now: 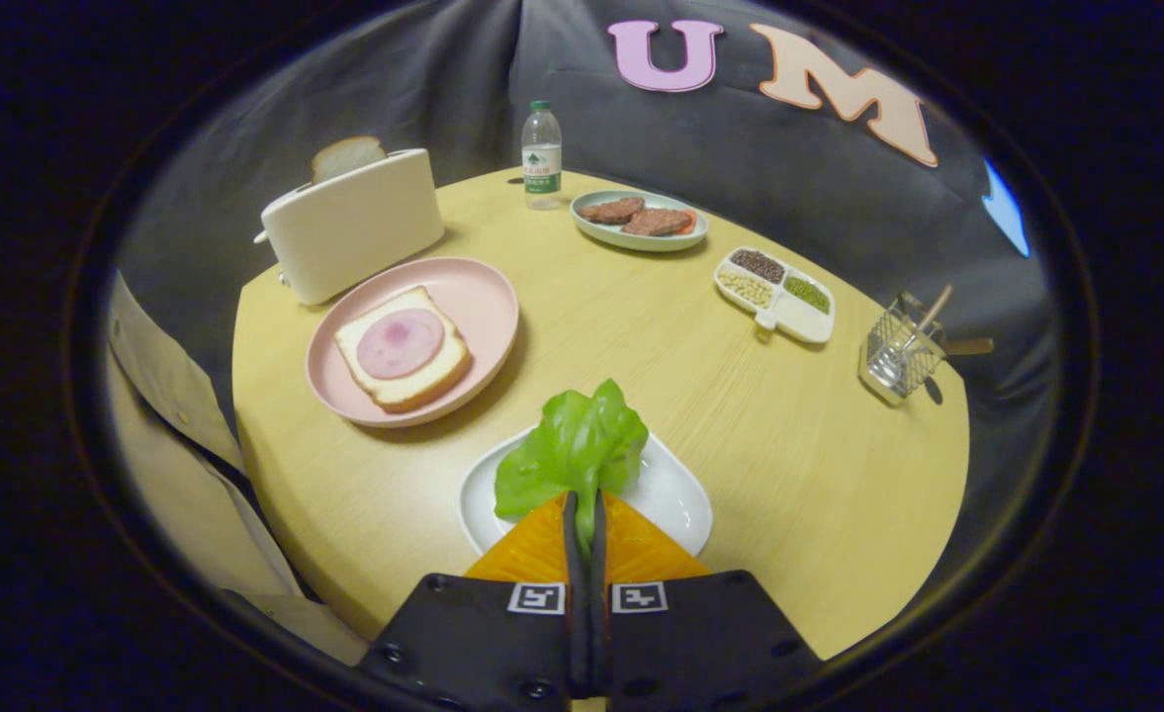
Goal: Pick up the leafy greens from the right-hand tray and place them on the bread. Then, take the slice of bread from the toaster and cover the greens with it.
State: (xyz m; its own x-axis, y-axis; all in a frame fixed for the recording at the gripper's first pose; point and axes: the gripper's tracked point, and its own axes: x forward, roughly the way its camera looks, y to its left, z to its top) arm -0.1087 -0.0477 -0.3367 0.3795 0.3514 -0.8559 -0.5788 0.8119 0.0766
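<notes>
So right now the gripper [582, 514] has its jaws squeezed nearly together on the stem end of the lettuce leaf [572, 450], both sides pressing on it, with just the thin stalk between them. Makes sense to grab it there: the stem is the stiff bit, so the floppy leaf fans out ahead of the jaws instead of getting crumpled. The leaf is over the white tray [675, 499], which sits at the near edge of the round wooden bench [641, 346]. I can't tell if it's lifted clear of the tray or brushing it.

The target is off to the left and a bit further out: a slice of bread [405, 381] topped with a round of ham [401, 342], lying flat on a pink plate [483, 297]. It's face up and open, so the leaf can just be laid on top. Right behind the plate is the white toaster [352, 225] with the second bread slice [346, 156] poking out of the slot, easy to pinch for the last step.

Other stuff is parked well out of the way: a water bottle [542, 155], a dish of meat patties [639, 220], a divided tray of beans [775, 294] and a wire utensil holder [900, 351].

My guess is we're at the first step, greens grabbed but not placed.
</notes>
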